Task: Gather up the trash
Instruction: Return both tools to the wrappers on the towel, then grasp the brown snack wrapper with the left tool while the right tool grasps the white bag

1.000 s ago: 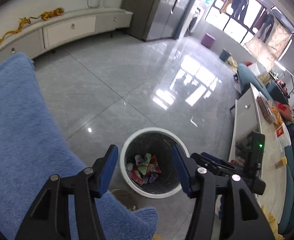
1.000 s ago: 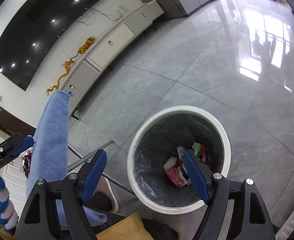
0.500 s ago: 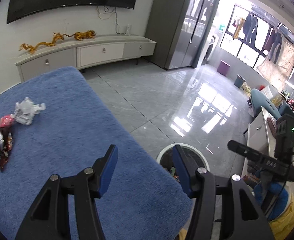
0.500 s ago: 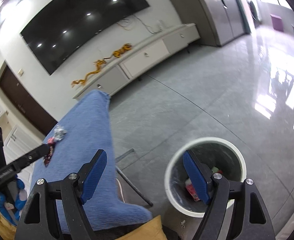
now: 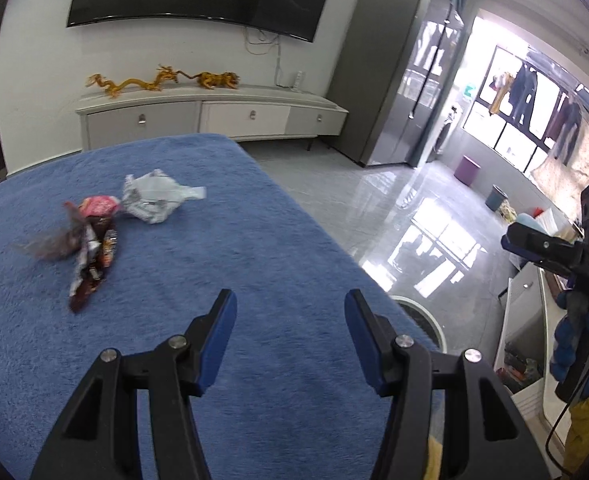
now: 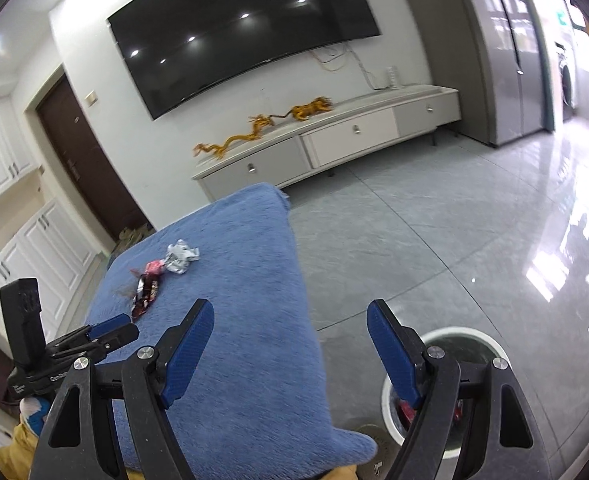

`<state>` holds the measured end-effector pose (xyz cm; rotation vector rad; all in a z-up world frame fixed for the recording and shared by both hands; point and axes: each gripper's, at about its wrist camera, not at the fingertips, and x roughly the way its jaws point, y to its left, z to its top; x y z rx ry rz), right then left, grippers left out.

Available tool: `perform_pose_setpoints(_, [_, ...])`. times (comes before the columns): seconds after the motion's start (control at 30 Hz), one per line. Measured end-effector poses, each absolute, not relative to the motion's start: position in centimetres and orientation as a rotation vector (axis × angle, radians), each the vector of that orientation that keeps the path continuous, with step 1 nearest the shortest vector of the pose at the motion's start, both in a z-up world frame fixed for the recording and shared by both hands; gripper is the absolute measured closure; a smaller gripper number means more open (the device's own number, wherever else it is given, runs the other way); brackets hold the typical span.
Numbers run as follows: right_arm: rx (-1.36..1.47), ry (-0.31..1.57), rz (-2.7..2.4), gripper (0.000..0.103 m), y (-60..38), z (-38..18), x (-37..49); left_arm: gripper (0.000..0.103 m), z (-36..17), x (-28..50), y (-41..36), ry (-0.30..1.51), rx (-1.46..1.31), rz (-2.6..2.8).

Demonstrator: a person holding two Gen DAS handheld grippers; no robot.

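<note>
A crumpled silver wrapper (image 5: 154, 198) (image 6: 180, 258), a pink wrapper (image 5: 98, 205) (image 6: 153, 269) and a dark red foil wrapper (image 5: 92, 264) (image 6: 144, 294) lie together on the blue cloth-covered table (image 5: 254, 260) (image 6: 246, 280). My left gripper (image 5: 290, 336) is open and empty above the table's near part, right of the wrappers. My right gripper (image 6: 290, 350) is open and empty over the table's right edge. The white trash bin (image 6: 482, 340) (image 5: 424, 314) stands on the floor right of the table, with trash inside.
A white TV cabinet (image 5: 214, 114) with gold dragon figures (image 5: 162, 78) stands at the far wall under a TV (image 6: 246, 28). Grey glossy floor (image 6: 454, 220) stretches to the right. The right gripper's body (image 5: 554, 256) shows at right; the left's body (image 6: 54, 352) at left.
Both grippers have risen and tilted up from over the bin toward the table. The wrappers now sit nearer the middle of both views. Both stay open.
</note>
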<state>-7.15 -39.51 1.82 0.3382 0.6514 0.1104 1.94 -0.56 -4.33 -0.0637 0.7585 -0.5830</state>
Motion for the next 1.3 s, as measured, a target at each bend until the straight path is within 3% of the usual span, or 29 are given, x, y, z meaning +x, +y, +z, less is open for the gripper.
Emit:
perform_pose_setpoints(0.43, [0.242,0.756,0.277,0.026,-32.3,-0.7,2.6,0.049,-7.1,10.6,12.2,0.777,-0.201,-0.32])
perform_pose_setpoints(1.0, [0.13,0.819,0.523,0.026,-21.7,-4.0,17.9,0.049,-12.4,17.1,10.7,0.865,-0.178,-0.344])
perform_pose_setpoints(1.3, [0.077,0.884,0.538,0.028,-17.9,-7.7,21.8,0.049,-13.4,17.6,10.2,0.87,-0.18,-0.366])
